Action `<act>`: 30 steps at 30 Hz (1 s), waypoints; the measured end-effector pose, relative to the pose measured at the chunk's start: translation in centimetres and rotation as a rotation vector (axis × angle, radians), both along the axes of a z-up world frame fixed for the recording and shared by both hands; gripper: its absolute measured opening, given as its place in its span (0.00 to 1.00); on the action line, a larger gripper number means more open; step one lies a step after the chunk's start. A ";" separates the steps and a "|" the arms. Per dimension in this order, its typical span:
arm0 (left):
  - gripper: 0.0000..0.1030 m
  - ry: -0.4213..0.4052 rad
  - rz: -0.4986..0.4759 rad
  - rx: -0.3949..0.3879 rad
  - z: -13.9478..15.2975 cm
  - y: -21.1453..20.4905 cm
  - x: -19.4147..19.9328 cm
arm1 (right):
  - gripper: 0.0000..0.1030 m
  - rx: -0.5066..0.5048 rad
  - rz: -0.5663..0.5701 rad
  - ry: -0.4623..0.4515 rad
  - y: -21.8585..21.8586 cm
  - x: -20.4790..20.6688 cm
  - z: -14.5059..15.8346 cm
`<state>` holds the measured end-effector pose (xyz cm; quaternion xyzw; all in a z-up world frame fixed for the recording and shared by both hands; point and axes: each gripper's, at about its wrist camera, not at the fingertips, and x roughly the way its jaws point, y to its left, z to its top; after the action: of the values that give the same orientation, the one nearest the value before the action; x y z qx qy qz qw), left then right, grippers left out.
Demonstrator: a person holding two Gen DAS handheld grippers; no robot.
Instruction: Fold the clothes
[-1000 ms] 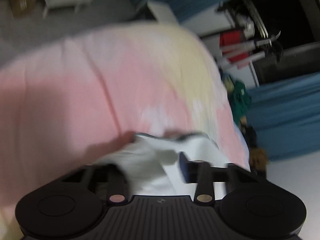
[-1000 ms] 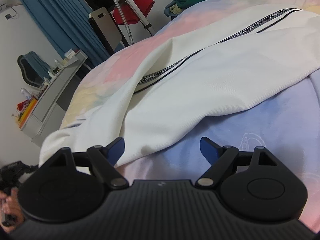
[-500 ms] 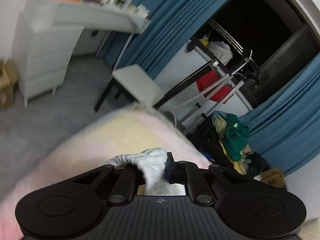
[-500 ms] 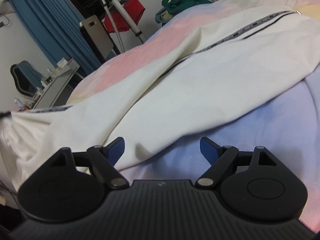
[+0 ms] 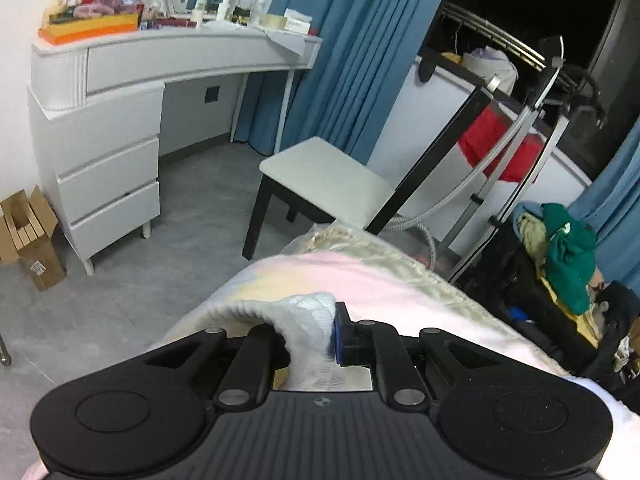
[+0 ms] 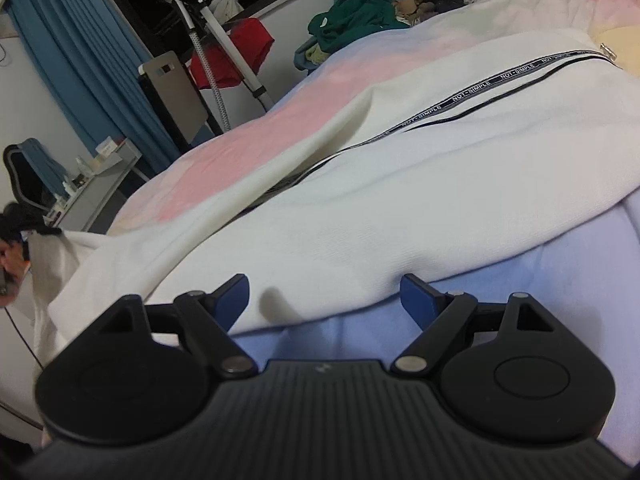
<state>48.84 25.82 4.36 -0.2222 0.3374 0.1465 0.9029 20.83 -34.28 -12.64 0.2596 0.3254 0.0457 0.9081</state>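
A white garment (image 6: 400, 208) with a black lettered tape stripe lies spread across the bed. My left gripper (image 5: 316, 332) is shut on a bunched white ribbed edge of that garment (image 5: 308, 320) and holds it raised near the bed's end. In the right wrist view the held end is pulled up at the far left (image 6: 48, 248). My right gripper (image 6: 324, 300) is open and empty, its jaws wide apart just above the garment's near edge.
The bed has a pastel pink, yellow and blue cover (image 6: 520, 304). Beyond its end are a white stool (image 5: 324, 180), a white dressing table (image 5: 120, 92), a cardboard box (image 5: 28, 236), a clothes rack (image 5: 500, 152) and a pile of clothes (image 5: 568, 256).
My left gripper has lifted and tilted up with the garment edge, from facing the bedcover to facing the room. The garment's left end has been pulled taut. The right gripper stayed open.
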 end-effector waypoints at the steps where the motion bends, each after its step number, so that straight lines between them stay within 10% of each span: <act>1: 0.14 -0.001 -0.007 -0.008 -0.9 0.3 -0.3 | 0.82 -0.002 -0.002 0.000 -0.1 0.2 -0.1; 5: 0.20 -0.025 -0.088 -0.021 -3.2 2.5 -2.6 | 0.82 0.003 -0.006 -0.007 -0.2 0.5 -0.3; 10: 0.81 -0.059 -0.130 0.031 -4.0 4.3 -7.1 | 0.82 0.003 -0.004 -0.025 -0.2 -0.5 0.4; 20: 0.81 -0.052 -0.245 0.164 -3.5 3.2 -20.4 | 0.82 -0.040 -0.004 -0.061 0.3 -1.6 2.2; 30: 0.79 -0.132 -0.467 0.225 -5.2 -11.3 -32.1 | 0.82 -0.113 0.012 -0.122 0.9 -4.6 4.4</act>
<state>16.79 14.50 -0.80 -0.0457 0.3014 -0.0442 0.9514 16.27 -33.33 -8.22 0.2026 0.2728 0.0483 0.9393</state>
